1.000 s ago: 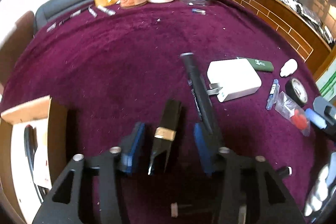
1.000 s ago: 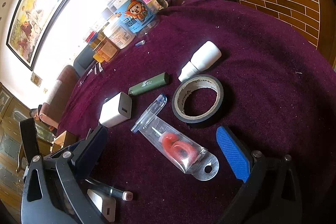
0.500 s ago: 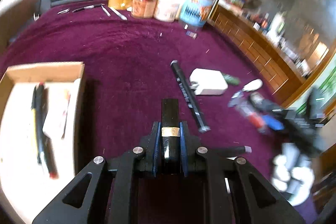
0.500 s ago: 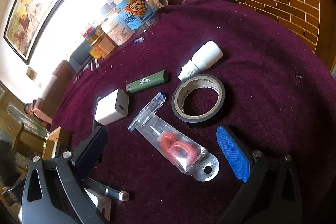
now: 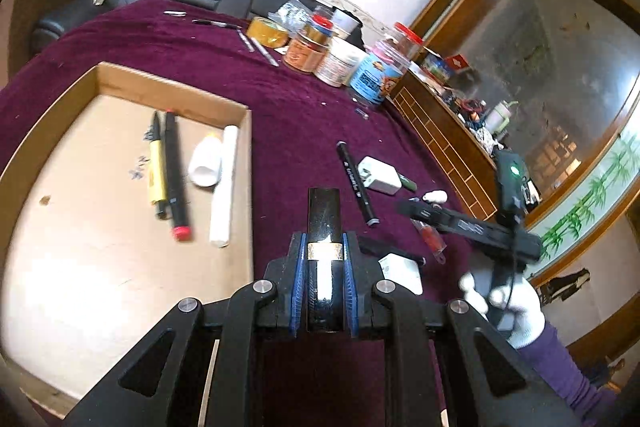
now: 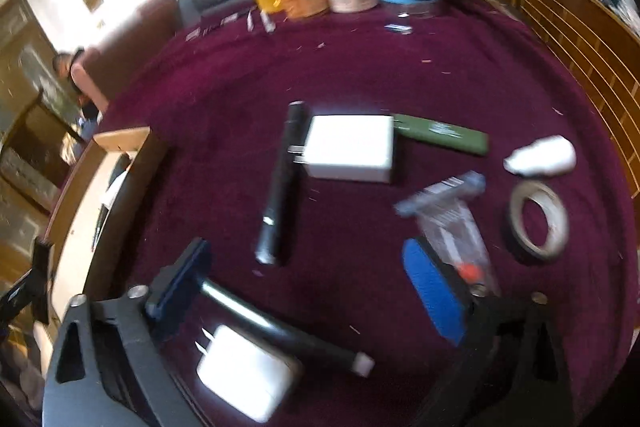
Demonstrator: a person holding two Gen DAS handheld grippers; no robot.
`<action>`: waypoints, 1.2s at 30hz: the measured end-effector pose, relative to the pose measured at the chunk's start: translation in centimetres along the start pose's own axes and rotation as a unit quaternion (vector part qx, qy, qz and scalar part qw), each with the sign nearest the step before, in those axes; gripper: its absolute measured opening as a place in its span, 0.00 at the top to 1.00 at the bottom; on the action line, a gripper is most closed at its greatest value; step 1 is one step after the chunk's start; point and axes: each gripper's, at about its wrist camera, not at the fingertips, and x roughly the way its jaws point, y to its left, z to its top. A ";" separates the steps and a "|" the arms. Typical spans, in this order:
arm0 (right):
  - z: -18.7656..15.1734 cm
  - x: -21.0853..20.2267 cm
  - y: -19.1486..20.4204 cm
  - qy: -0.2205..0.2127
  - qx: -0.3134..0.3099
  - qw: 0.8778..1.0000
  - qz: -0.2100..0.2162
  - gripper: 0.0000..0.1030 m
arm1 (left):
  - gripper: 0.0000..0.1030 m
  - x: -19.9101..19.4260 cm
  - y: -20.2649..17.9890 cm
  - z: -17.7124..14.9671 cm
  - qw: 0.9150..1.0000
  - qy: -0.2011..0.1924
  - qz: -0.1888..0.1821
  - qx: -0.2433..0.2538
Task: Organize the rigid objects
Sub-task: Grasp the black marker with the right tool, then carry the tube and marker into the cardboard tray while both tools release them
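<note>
Bench (image 5: 304, 123): covered in maroon cloth.
Left claw (image 5: 323, 259): clamped on black bar (image 5: 324, 211), beside box (image 5: 120, 79).
Right claw (image 6: 312, 283): closing, nothing gripped.
Done: pens (image 5: 172, 167), bottle (image 5: 206, 161) boxed.
Left: marker (image 6: 280, 183), charger (image 6: 350, 147), tape (image 6: 538, 221).

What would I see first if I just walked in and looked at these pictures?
First, the left gripper in the middle, shut on a shiny black bar with a gold band. Beside it, on the left, sits an open cardboard box with pens and white things inside. In the right wrist view, a white charger lies on the purple cloth ahead of the right gripper, whose jaws are closing.
</note>
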 end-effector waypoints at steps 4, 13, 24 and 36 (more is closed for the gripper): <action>1.8 4.0 1.6 0.049 0.015 0.999 -0.007 0.44 | 0.86 -1.0 1.9 -0.3 1.000 -0.009 0.005 -0.014; 4.0 7.1 4.5 0.023 0.003 0.993 -0.116 0.81 | 0.86 -2.7 6.1 -0.4 0.998 -0.022 0.016 -0.053; 3.9 1.3 5.1 -0.012 0.051 0.998 0.029 0.88 | 0.86 -4.3 9.2 0.7 0.996 -0.025 0.044 -0.066; 4.0 6.0 17.3 0.092 0.045 0.972 0.211 0.88 | 0.86 0.1 14.6 6.4 0.988 0.014 0.126 -0.087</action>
